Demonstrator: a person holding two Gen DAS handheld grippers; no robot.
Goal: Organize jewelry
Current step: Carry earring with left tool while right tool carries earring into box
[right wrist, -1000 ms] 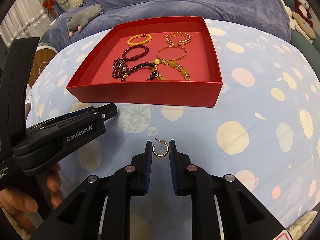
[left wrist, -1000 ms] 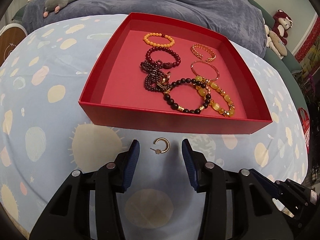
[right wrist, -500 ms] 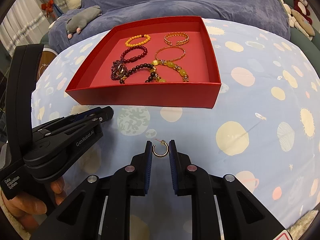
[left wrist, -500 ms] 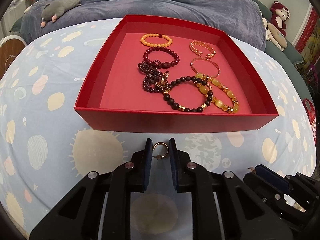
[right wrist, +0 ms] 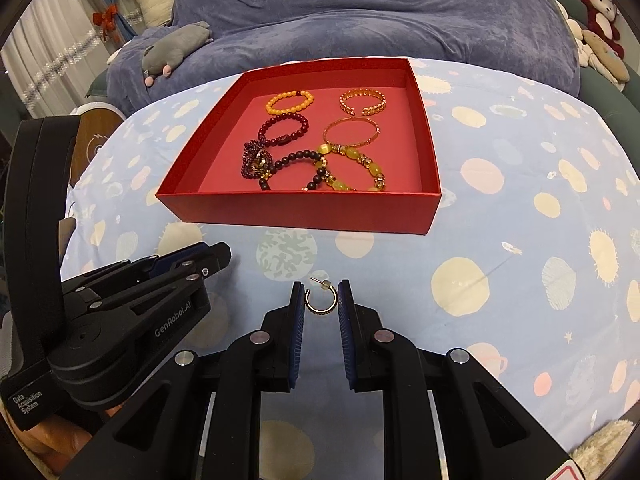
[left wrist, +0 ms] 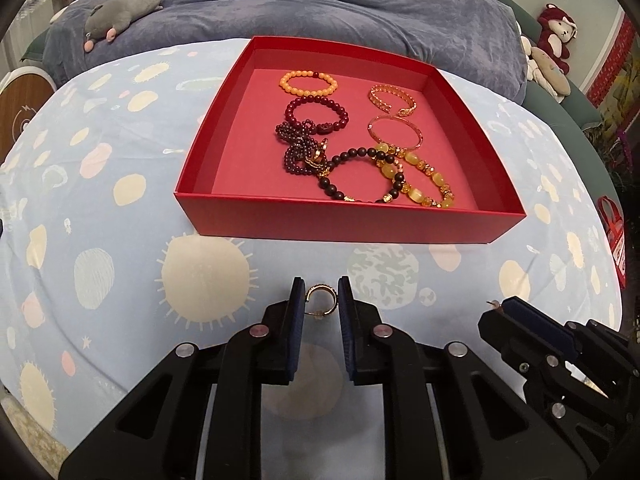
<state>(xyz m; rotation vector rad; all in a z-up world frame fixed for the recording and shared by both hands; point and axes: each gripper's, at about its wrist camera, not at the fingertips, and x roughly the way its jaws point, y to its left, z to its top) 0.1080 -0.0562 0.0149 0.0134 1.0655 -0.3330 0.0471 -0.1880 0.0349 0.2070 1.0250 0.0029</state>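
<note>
bedding: planet-print sheet (left wrist: 120, 240) | behind: blue-grey blanket (left wrist: 360, 20) | left: white curtain (right wrist: 52, 68)

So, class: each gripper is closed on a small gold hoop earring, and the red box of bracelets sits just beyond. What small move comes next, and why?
Probably lift and carry forward over the near wall of the red box. The left gripper pinches one hoop earring, the right gripper the other earring, and both sit short of the box, which already holds the bracelets.
</note>
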